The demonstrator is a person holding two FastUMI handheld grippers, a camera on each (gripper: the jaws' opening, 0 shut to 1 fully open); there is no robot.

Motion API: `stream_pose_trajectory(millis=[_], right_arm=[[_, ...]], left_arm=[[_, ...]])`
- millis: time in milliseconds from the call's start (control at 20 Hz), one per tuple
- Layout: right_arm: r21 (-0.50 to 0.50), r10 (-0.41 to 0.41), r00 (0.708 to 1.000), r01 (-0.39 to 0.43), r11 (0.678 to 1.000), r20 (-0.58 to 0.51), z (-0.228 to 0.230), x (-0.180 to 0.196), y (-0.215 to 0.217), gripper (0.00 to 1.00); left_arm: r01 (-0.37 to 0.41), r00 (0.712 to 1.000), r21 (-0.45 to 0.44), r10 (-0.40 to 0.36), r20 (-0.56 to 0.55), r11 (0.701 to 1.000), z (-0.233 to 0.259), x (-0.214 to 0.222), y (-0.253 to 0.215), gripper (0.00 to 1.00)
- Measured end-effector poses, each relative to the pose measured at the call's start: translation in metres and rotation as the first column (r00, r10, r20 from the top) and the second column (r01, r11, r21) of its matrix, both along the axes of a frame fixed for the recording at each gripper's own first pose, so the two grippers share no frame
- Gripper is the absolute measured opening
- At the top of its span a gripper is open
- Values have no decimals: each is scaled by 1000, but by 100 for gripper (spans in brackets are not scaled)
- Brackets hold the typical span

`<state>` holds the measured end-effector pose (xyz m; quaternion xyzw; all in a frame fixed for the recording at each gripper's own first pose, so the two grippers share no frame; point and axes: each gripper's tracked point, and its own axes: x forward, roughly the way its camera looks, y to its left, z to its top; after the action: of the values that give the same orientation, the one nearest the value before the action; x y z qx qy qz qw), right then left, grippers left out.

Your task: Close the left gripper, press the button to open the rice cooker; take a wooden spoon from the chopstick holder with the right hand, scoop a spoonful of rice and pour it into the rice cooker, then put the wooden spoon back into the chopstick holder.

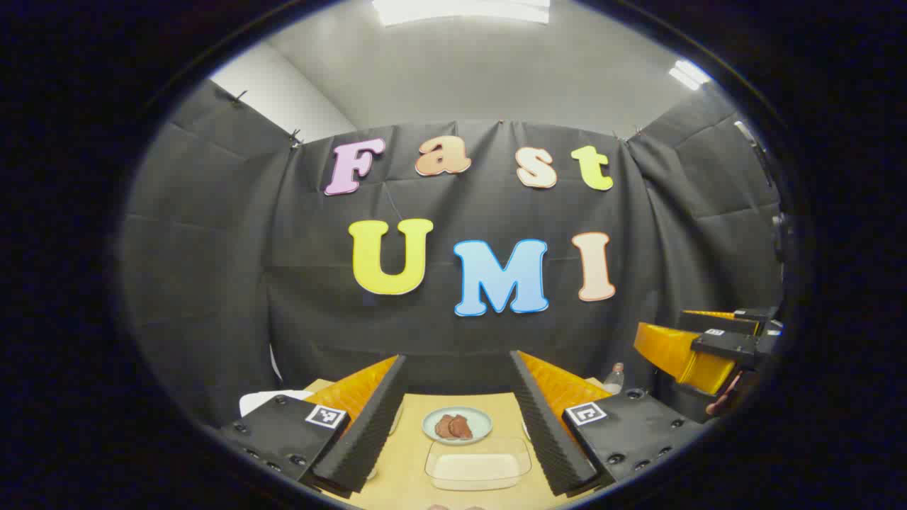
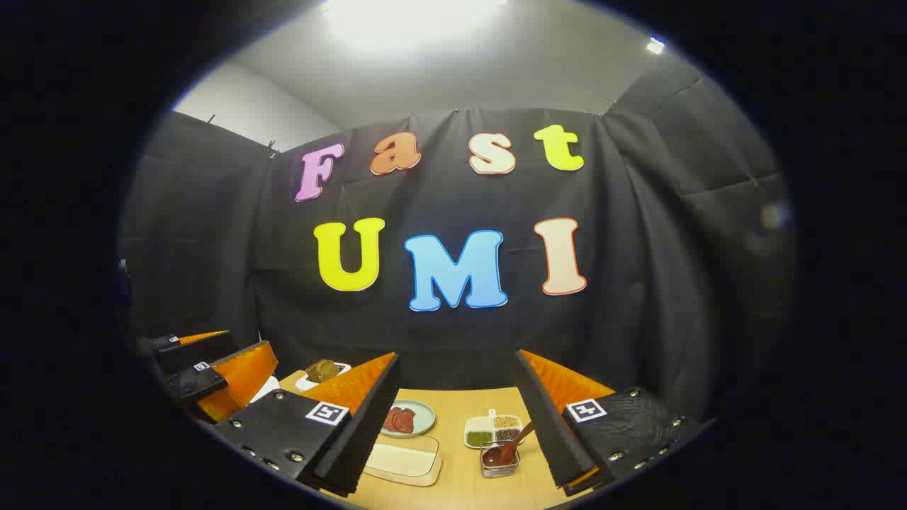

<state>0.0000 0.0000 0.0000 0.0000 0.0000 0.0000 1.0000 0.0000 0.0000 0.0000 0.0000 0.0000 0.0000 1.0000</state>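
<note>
From the left gripper view I see my left gripper (image 1: 458, 418) held above the near end of the wooden table (image 1: 404, 460) with its fingers spread wide and nothing between them. I take the small round plate (image 1: 457, 425) as my landmark: it carries two reddish-brown pieces and sits framed in that gap. Just nearer me than the plate lies a clear rectangular tray (image 1: 478, 464), its front edge hard to follow through the glare. Off to the plate's right, well apart, the right gripper (image 1: 698, 350) hangs in the air, and a hand (image 1: 724, 402) under it is mostly cut off at the rim. A small bottle (image 1: 615, 377) pokes up behind my own right finger, only its top visible. In the right gripper view the right gripper (image 2: 457, 418) is likewise released, fingers wide and empty. There the same plate (image 2: 407, 418) is half hidden by my near finger; to its right stands a white divided dish (image 2: 492, 430) of grains, and just in front of that dish a clear chopstick holder (image 2: 500, 459) with the wooden spoon (image 2: 504, 446) leaning in it, bowl down. A white object with something brown on it, possibly the rice cooker (image 2: 322, 373), sits left of the plate, largely blocked, so I cannot say whether its lid is up.
</note>
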Motion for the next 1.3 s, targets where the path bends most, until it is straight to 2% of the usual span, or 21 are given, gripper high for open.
stream_pose_trajectory(millis=[200, 400, 650, 950, 1000, 1150, 1300], right_arm=[[30, -11, 1000, 11, 999, 8, 3, 6, -6, 96], [15, -64, 998, 64, 998, 4, 4, 11, -10, 96], [3, -121, 992, 121, 993, 37, 11, 13, -14, 96], [-16, -77, 997, 78, 997, 22, 3, 24, 5, 96], [-19, -67, 998, 67, 998, 17, 2, 26, 9, 96], [-39, -40, 999, 40, 998, -3, -8, 31, 20, 96], [-49, -15, 999, 14, 999, -29, -18, 33, 27, 96]], left_arm=[[-2, 1000, 17, 2, 12, 1000, 5, 7, -3, 97], [71, 997, -7, -70, 22, 997, 8, 19, -14, 99], [94, 995, -7, -93, 30, 996, 5, 36, -11, 99], [85, 996, -60, -83, 43, 995, 1, 47, 16, 99], [72, 997, -62, -70, 39, 995, -2, 50, 26, 94], [30, 1000, -62, -29, 9, 998, -14, 58, 57, 99], [40, 997, -87, -45, -55, 995, -43, 61, 78, 98]])
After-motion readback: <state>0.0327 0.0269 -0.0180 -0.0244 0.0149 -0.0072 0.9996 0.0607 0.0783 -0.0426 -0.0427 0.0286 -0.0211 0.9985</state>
